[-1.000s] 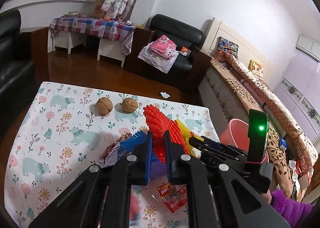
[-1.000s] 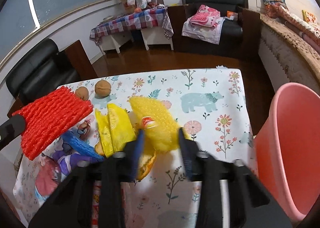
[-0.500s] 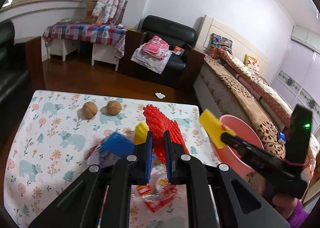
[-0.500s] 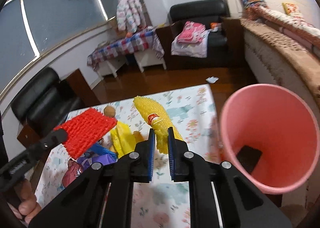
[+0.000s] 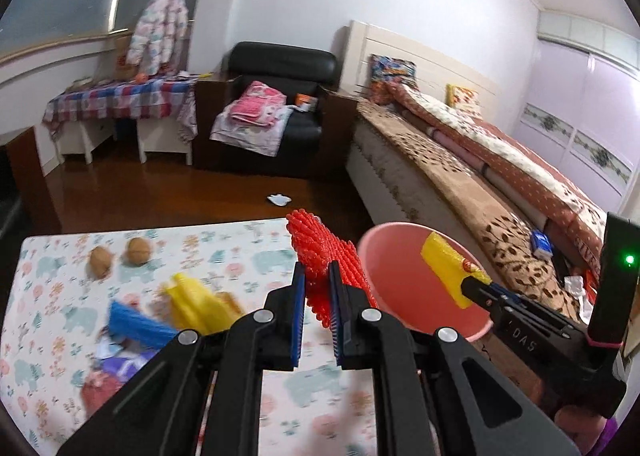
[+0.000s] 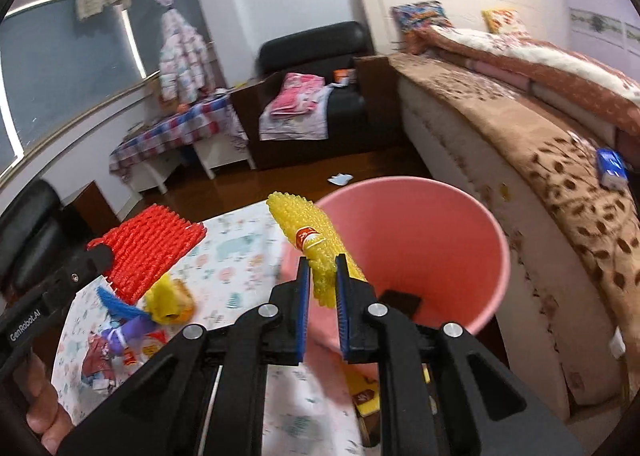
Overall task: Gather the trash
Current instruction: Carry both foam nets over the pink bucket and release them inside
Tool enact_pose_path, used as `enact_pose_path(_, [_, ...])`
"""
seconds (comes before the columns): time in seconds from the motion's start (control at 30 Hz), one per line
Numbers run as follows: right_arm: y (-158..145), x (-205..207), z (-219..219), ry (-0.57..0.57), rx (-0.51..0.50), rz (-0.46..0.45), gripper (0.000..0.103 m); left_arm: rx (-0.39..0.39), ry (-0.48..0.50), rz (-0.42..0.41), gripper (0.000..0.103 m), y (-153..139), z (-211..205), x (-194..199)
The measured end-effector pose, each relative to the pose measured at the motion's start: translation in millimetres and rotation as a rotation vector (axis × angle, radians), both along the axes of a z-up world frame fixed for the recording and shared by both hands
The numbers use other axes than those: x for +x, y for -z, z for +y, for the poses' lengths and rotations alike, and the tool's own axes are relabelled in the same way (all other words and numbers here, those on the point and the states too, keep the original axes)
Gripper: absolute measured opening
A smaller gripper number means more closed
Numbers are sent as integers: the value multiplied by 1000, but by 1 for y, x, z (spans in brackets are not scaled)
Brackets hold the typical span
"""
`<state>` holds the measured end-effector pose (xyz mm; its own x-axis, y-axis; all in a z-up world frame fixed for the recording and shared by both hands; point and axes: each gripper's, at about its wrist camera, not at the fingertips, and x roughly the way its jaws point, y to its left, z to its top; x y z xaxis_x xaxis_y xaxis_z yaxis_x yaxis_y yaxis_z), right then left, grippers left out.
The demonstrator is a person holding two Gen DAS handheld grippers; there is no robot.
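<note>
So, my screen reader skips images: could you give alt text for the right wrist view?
The right gripper jaws clamp yellow foam netting before a pink bin. At left, the left gripper holds red foam netting over a floral-clothed table strewn with wrappers.

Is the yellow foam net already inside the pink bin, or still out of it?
Still out. The right gripper is shut on the yellow foam net, holding it at the pink bin rim, not released inside.
</note>
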<state>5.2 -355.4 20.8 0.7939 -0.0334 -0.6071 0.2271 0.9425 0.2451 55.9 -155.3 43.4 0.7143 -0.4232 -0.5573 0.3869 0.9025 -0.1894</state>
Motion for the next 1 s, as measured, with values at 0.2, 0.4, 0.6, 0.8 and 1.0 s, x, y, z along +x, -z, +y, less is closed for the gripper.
enact_pose_path(0.2, [7,-13,-25,55,-4,14,13,28,72,-16,10,-2,-51,0])
enact_pose_path(0.4, [12,-23,-45,89,2,13,13,48,121,-24,10,-1,-87,-1])
enact_pose_path(0.6, [21,-25,-59,104,32,28,13,73,150,-20,10,6,-111,1])
enact_pose_path(0.8, [27,-23,-66,98,38,31,13,91,170,3,11,15,-129,6])
enact_pose_path(1.0, [34,-17,-71,95,50,44,13,96,182,14,11,19,-142,11])
